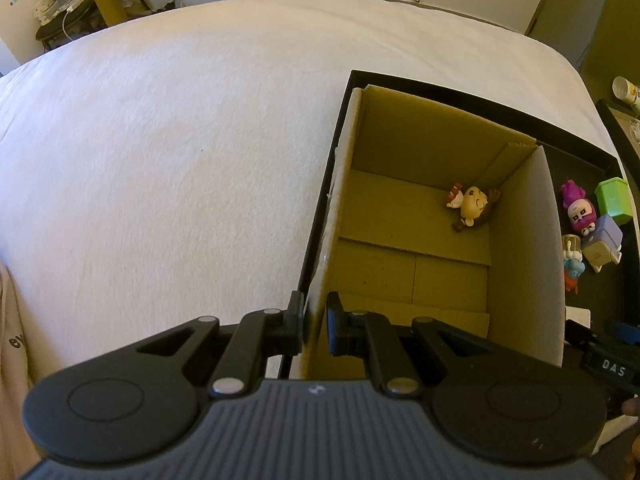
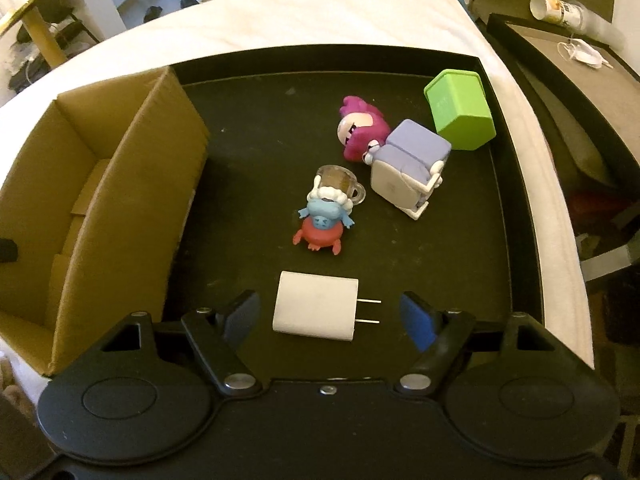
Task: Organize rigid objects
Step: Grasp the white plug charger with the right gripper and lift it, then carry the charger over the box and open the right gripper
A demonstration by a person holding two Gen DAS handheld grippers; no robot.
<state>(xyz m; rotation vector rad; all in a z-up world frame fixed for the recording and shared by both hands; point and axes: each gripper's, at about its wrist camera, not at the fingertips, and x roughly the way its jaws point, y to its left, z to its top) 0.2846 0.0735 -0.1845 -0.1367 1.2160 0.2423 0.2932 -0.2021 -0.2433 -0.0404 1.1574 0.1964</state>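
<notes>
On top of the white bedsheet [image 1: 160, 160] sits a shallow black tray [image 2: 508, 184], and inside its left part stands an open brown cardboard box [image 1: 440, 140]. Only one thing is in the box so far: a small tan monkey figurine [image 1: 474, 206] lying on its side in the far right corner of the floor. Everything else is loose on the tray's black floor to the right of the box: a white wall charger cube with two metal prongs [image 2: 316, 306] lying flat nearest the camera, a blue-and-red crab-like figurine with a clear little mug on its head [image 2: 326, 216] just beyond it, then a pink-haired doll figurine [image 2: 358, 128] touching a lavender-and-white blocky figurine [image 2: 408, 168], and a lime green plastic cube container [image 2: 460, 114] tipped over near the tray's far right wall. The left gripper [image 1: 314, 326] points steeply down and its fingers are pinched tight on the box's near left wall, one pad outside and one inside. The right gripper [image 2: 328, 316] also angles down over the tray, blue-padded fingers spread apart on either side of the charger, not touching it, prongs pointing toward the right pad.
</notes>
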